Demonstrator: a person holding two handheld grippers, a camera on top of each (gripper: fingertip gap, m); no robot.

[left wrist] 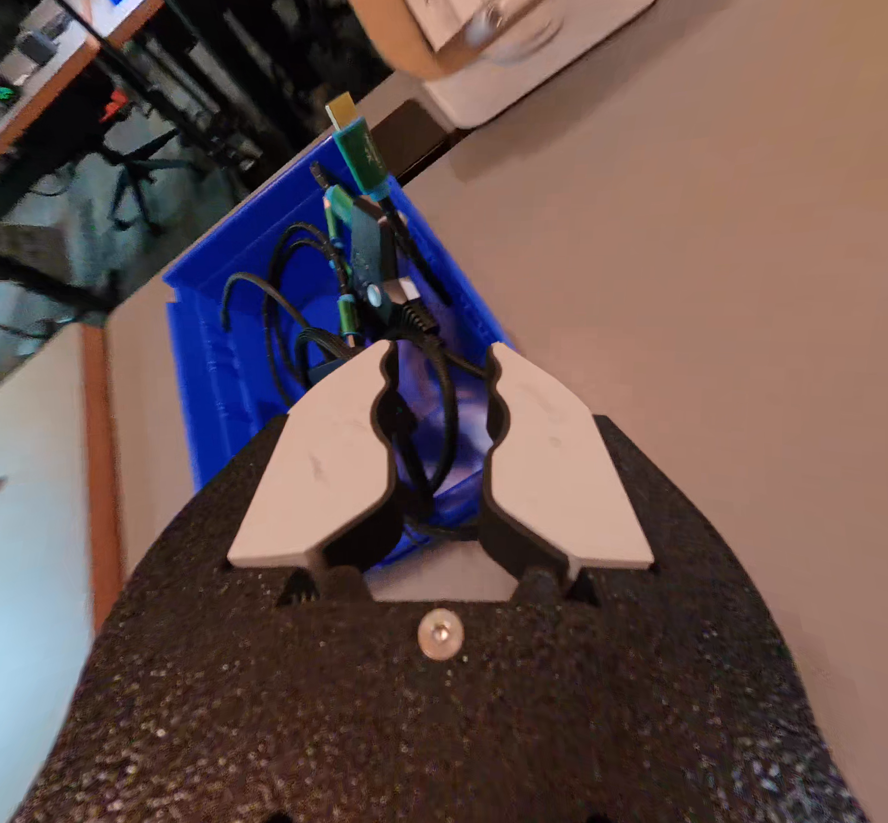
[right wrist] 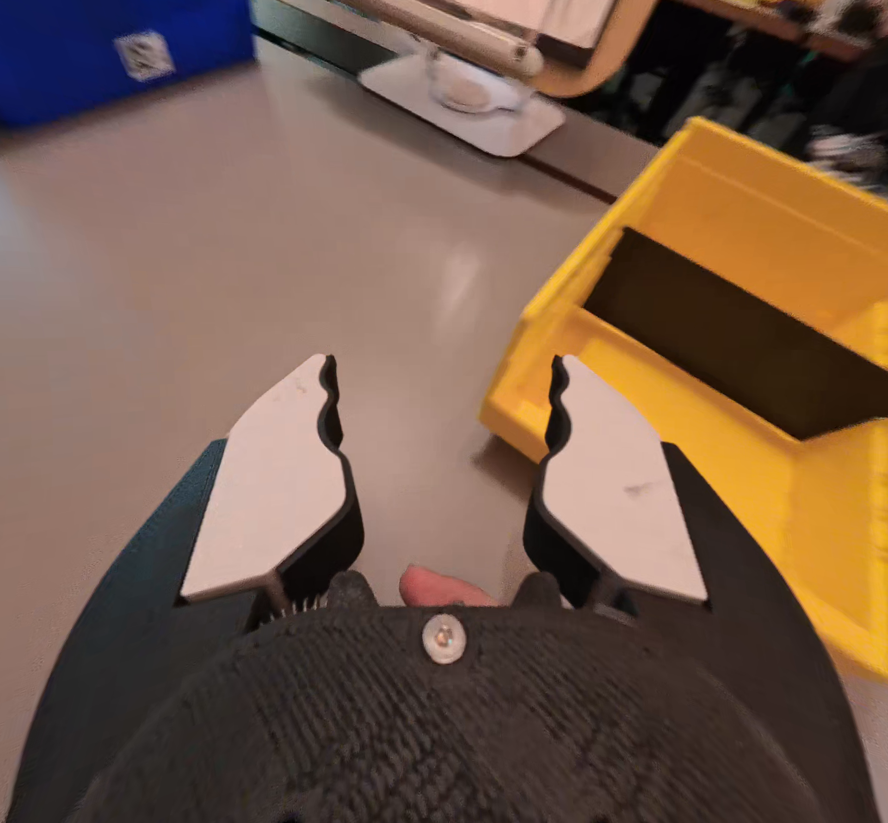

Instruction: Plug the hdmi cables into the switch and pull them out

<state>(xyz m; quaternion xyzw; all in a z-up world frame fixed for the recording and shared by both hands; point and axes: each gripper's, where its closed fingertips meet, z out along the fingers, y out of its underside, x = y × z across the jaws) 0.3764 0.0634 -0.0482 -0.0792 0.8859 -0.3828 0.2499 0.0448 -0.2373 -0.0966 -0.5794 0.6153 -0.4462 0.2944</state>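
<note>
A blue bin (left wrist: 216, 367) on the beige table holds a tangle of black braided HDMI cables (left wrist: 283, 281) with green plugs and a small dark switch (left wrist: 365, 242). One green plug with a gold tip (left wrist: 358, 146) sticks up above the bin's rim. My left gripper (left wrist: 442, 348) is over the bin's near end, with its jaws apart. A black cable loop runs through the gap between them and is not pinched. My right gripper (right wrist: 443, 360) is open and empty over bare table, just left of a yellow bin (right wrist: 672, 247). The blue bin also shows in the right wrist view (right wrist: 120, 7), at far left.
A white stand holding a sheet of paper (right wrist: 461, 112) is at the table's back edge, also in the left wrist view (left wrist: 528, 55). The yellow bin has a black divider (right wrist: 745, 333) inside. Beyond the table are other desks and chairs.
</note>
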